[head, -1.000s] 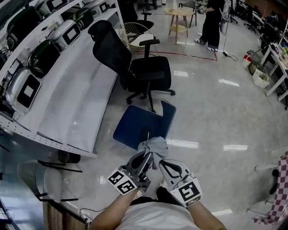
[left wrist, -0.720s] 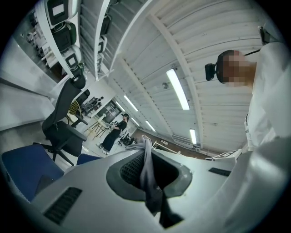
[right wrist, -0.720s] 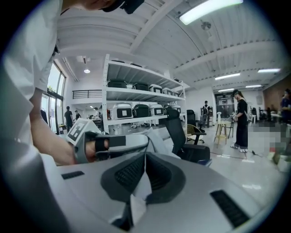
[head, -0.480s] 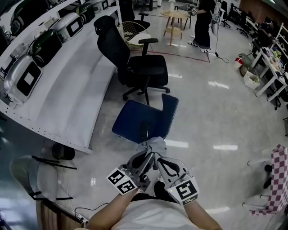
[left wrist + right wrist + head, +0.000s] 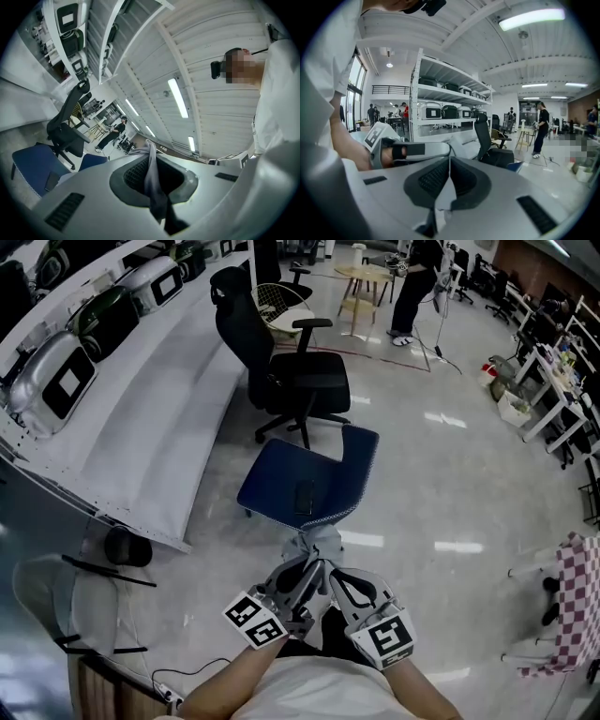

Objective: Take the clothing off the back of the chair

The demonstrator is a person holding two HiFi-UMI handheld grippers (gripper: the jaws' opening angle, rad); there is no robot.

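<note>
A grey garment (image 5: 316, 544) hangs bunched between my two grippers, just clear of the near edge of the blue chair (image 5: 286, 486). The chair's backrest (image 5: 361, 461) is bare. My left gripper (image 5: 306, 565) is shut on the grey cloth (image 5: 151, 174), which runs up between its pads. Beside it, my right gripper (image 5: 331, 570) is shut on a pale fold of the same garment (image 5: 443, 194). The left gripper (image 5: 401, 151) also shows in the right gripper view. A small dark flat object (image 5: 305, 495) lies on the chair seat.
A black office chair (image 5: 281, 371) stands beyond the blue one. A long white shelving unit (image 5: 141, 418) with boxy machines runs along the left. A person (image 5: 412, 287) stands by a round wooden table (image 5: 370, 277) at the back. A checked cloth (image 5: 574, 592) hangs at the right.
Both grippers, still shut on the garment, have drawn back from the blue chair; the cloth no longer overlaps the seat's near edge.
</note>
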